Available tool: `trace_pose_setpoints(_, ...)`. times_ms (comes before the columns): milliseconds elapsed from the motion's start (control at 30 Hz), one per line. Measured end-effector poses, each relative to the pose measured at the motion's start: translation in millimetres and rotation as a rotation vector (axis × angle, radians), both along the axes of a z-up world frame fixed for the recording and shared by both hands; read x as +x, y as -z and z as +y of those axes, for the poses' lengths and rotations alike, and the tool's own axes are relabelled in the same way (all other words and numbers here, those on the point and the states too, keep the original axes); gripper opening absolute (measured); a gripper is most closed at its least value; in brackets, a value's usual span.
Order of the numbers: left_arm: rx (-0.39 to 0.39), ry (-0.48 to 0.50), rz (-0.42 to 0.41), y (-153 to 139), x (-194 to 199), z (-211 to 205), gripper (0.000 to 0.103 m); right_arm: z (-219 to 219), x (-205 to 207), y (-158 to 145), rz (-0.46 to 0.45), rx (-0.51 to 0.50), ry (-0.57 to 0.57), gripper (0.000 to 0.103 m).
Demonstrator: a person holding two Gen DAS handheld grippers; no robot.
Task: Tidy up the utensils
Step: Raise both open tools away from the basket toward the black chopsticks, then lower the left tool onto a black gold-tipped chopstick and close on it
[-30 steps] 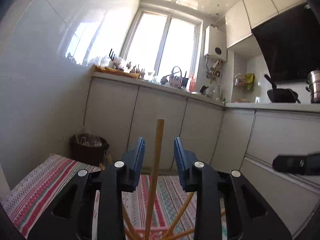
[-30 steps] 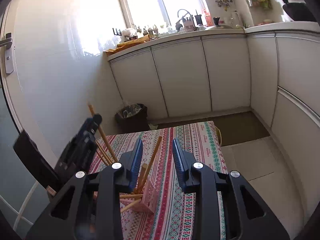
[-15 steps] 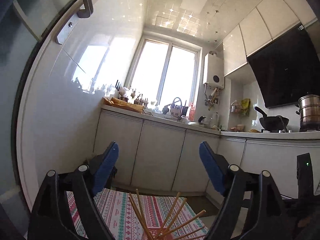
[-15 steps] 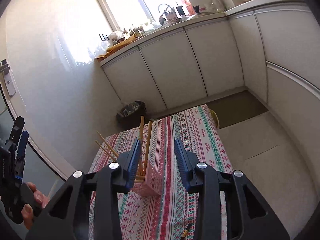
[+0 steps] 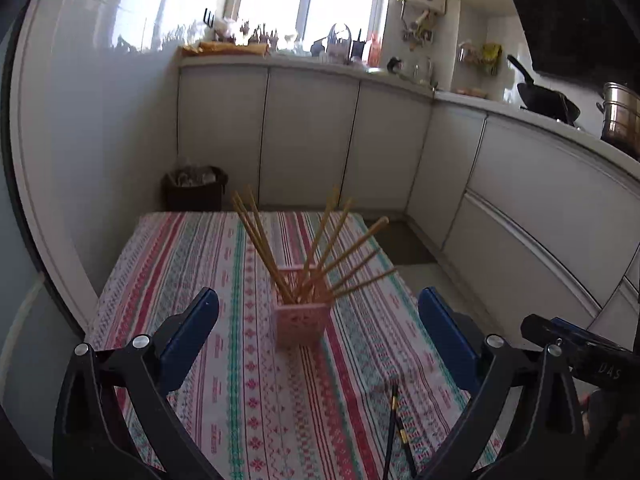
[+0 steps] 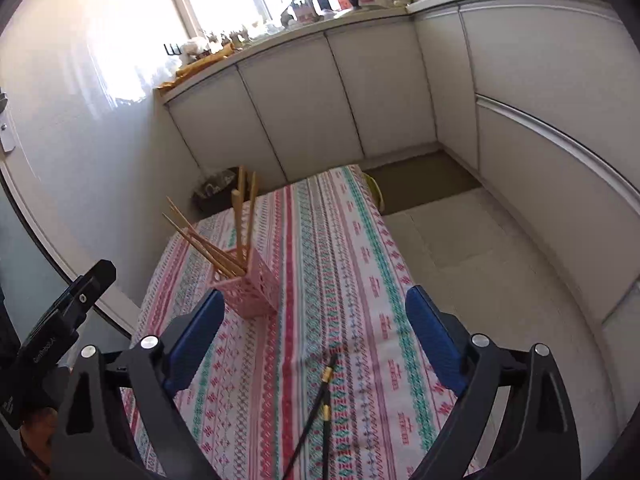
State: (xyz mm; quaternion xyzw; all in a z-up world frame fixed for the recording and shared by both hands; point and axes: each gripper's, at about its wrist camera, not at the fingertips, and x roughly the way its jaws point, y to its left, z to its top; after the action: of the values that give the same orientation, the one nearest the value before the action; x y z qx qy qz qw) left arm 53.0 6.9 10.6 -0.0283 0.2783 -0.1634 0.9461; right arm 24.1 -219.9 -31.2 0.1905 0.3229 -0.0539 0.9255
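Observation:
A pink perforated holder (image 5: 301, 321) stands on the striped tablecloth (image 5: 224, 280) with several wooden chopsticks (image 5: 344, 254) fanned out in it. It also shows in the right wrist view (image 6: 250, 288) with the chopsticks (image 6: 208, 246). Two black chopsticks with gold bands (image 6: 324, 408) lie on the cloth near the front, also in the left wrist view (image 5: 394, 424). My left gripper (image 5: 318, 320) is open and empty, held back from the holder. My right gripper (image 6: 314, 320) is open and empty above the black chopsticks.
White kitchen cabinets (image 5: 312, 140) run along the back and right. A dark bin (image 5: 194, 188) stands on the floor behind the table. A wok (image 5: 546, 98) and a steel pot (image 5: 622, 116) sit on the counter at right. The white wall (image 6: 80, 140) borders the table's left.
Both grippers have opened wide and drawn back from the holder. The wooden chopstick the left gripper held a second ago now stands in the holder. The black chopsticks have come into view.

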Motion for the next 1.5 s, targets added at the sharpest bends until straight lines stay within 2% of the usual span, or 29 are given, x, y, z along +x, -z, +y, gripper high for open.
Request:
trace_pose_setpoints(100,0.035,0.040,0.149,23.3,10.4,-10.9,0.096,-15.3,-10.5,23.3,0.091,-0.004,0.039,0.094)
trace_pose_setpoints(300,0.183,0.162,0.332,67.7,20.5,-58.9,0.096,-32.5,-20.6,53.3,0.225,-0.056,0.053,0.094)
trace_pose_setpoints(367,0.220,0.182,0.402,85.2,22.9,-76.1,0.096,-36.8,-22.7,61.2,0.257,-0.043,0.049,0.094)
trace_pose_setpoints(467,0.280,0.215,0.550,113.3,37.3,-105.1,0.096,-42.6,-24.7,70.6,0.295,-0.005,0.035,0.094)
trace_pose_setpoints(667,0.376,0.224,0.690,157.3,59.2,-133.8,0.096,-50.9,-27.1,78.4,0.343,-0.003,0.025,0.094)
trace_pose_setpoints(767,0.385,0.198,0.744,172.7,72.3,-138.0,0.096,-57.1,-25.1,85.1,0.377,0.027,0.009,0.094)
trace_pose_setpoints(867,0.375,0.196,0.769,185.8,80.1,-141.3,0.091,-58.0,-25.0,87.1,0.388,0.032,0.000,0.094)
trace_pose_setpoints(900,0.384,0.200,0.773,190.4,81.4,-143.4,0.084,-57.5,-25.2,87.6,0.390,0.028,0.000,0.094)
trace_pose_setpoints(933,0.395,0.202,0.774,194.2,82.3,-145.3,0.071,-57.0,-25.0,88.3,0.393,0.028,-0.004,0.094)
trace_pose_setpoints(1000,0.405,0.203,0.745,196.1,81.8,-148.3,0.068,-56.9,-24.7,90.0,0.398,0.036,-0.006,0.094)
trace_pose_setpoints(1100,0.402,0.206,0.717,195.4,82.4,-150.9,0.056,-57.3,-23.0,91.1,0.397,0.048,-0.007,0.094)
trace_pose_setpoints(1267,0.415,0.229,0.698,194.1,80.1,-149.5,0.049,-52.7,-21.7,91.8,0.398,0.045,-0.013,0.094)
trace_pose_setpoints(1300,0.417,0.232,0.696,189.1,79.2,-154.2,0.045,-52.4,-21.6,91.8,0.398,0.046,-0.013,0.094)
trace_pose_setpoints(1333,0.413,0.236,0.693,187.4,77.6,-152.0,0.033,-51.4,-21.0,91.8,0.399,0.047,-0.016,0.094)
trace_pose_setpoints(1367,0.410,0.238,0.689,186.8,76.9,-150.0,0.027,-49.9,-20.0,92.0,0.400,0.046,-0.019,0.094)
trace_pose_setpoints(1400,0.406,0.239,0.686,187.0,75.1,-146.5,0.010,-48.0,-19.0,92.0,0.400,0.046,-0.020,0.094)
trace_pose_setpoints(1433,0.397,0.244,0.686,187.4,73.3,-142.5,0.007,-46.5,-17.6,92.4,0.400,0.046,-0.022,0.094)
trace_pose_setpoints(1500,0.374,0.253,0.686,185.0,69.4,-131.2,0.006,-42.5,-14.5,93.5,0.405,0.050,-0.027,0.094)
